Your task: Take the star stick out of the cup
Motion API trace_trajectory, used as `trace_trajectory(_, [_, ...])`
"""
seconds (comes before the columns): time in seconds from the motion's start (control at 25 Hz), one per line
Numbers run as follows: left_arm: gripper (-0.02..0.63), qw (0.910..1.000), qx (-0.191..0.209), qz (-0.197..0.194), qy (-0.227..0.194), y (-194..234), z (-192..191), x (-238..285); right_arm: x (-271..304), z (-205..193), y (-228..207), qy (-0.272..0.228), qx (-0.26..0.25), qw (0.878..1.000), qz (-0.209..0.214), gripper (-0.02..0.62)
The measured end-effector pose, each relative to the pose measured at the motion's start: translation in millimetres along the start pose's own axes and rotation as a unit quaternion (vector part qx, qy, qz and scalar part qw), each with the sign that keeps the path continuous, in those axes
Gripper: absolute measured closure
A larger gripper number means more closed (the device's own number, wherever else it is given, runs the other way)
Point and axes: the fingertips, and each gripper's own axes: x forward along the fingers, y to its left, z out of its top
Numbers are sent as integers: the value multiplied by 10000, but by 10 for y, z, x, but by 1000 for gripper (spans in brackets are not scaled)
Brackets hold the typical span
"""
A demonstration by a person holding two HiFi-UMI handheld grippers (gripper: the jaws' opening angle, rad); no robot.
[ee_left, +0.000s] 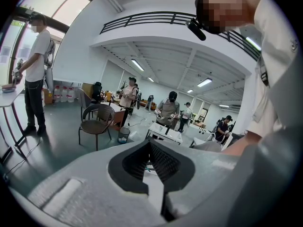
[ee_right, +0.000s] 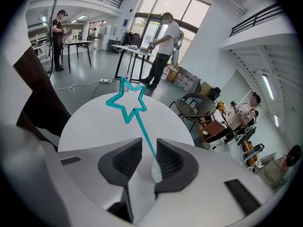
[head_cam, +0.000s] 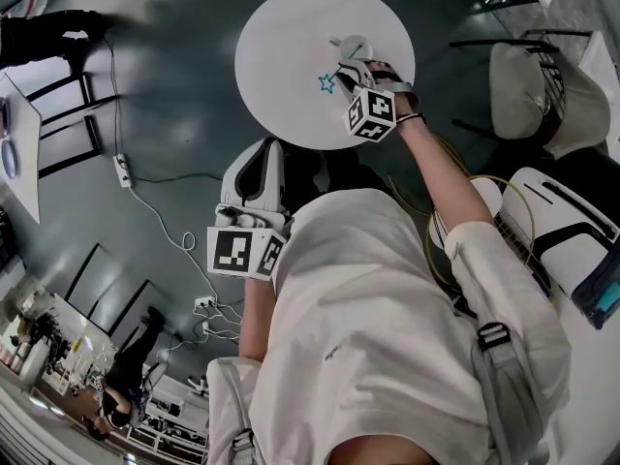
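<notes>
On the round white table (head_cam: 286, 56) a pale cup (head_cam: 353, 46) stands near the far right edge. The teal star stick (head_cam: 327, 82) points left from my right gripper (head_cam: 349, 72), just in front of the cup. In the right gripper view the thin stick (ee_right: 140, 131) runs between the jaws and rests against the right pad (ee_right: 168, 160); the left pad stands clear of it, so my right gripper (ee_right: 149, 143) is open around it. The star end hovers over the table (ee_right: 94, 122). My left gripper (head_cam: 269, 148) hangs off the table by the person's side, shut (ee_left: 150, 144) on nothing.
A pale chair (head_cam: 528, 90) stands right of the table. On the dark floor to the left lie a power strip (head_cam: 123, 170) and a cable. Several people, tables and a chair (ee_left: 97, 119) fill the room beyond.
</notes>
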Motion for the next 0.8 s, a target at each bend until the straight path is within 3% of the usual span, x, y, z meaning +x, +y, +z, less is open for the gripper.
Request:
trace_trajectory(0.28, [597, 10000, -12, 1, -20, 24, 14, 7, 31, -64, -23, 213, -30, 9997, -100, 543])
trace_trajectory(0.8, [597, 10000, 6, 20, -62, 49, 40, 16, 38, -77, -64, 259, -84, 9994, -211, 568])
